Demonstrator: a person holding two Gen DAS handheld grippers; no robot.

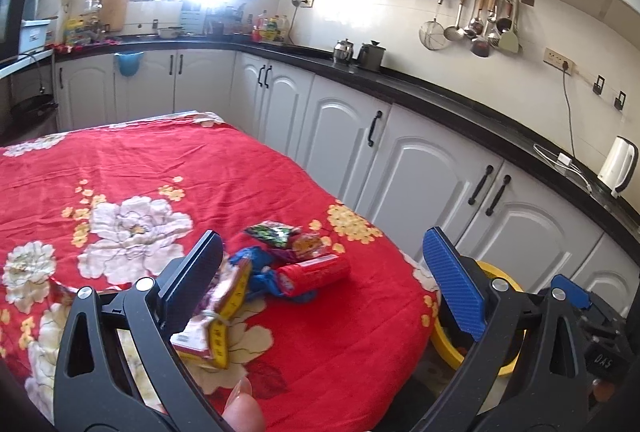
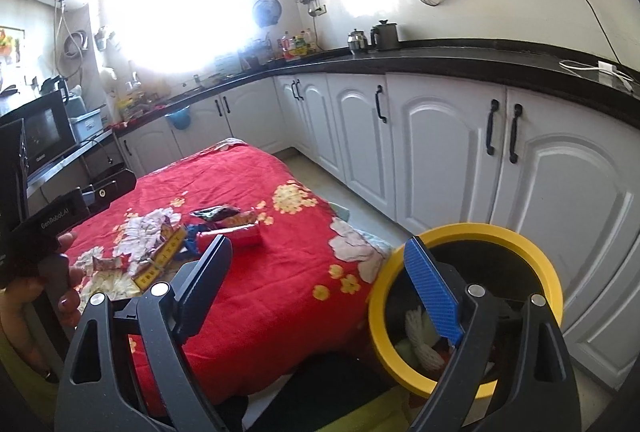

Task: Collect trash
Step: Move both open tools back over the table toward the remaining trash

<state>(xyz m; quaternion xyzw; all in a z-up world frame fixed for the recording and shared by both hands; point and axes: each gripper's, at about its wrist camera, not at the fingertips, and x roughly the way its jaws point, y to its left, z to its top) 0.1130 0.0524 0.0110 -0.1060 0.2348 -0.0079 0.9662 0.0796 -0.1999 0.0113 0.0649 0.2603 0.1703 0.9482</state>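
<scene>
The left tool (image 1: 324, 280) is hovering wide open over the desk (image 1: 160, 168) with its red floral cloth, gripping nothing; wrappers (image 1: 280, 256) are lying in a loose pile just ahead, between its fingers, with a yellow-edged packet (image 1: 218, 316) sitting close against its left finger. The right tool (image 2: 320, 272) is also standing open and empty, its right finger hanging over the yellow-rimmed bin (image 2: 548, 272) beside the desk edge, while the trash pile (image 2: 224, 228) is lying ahead of its left finger
</scene>
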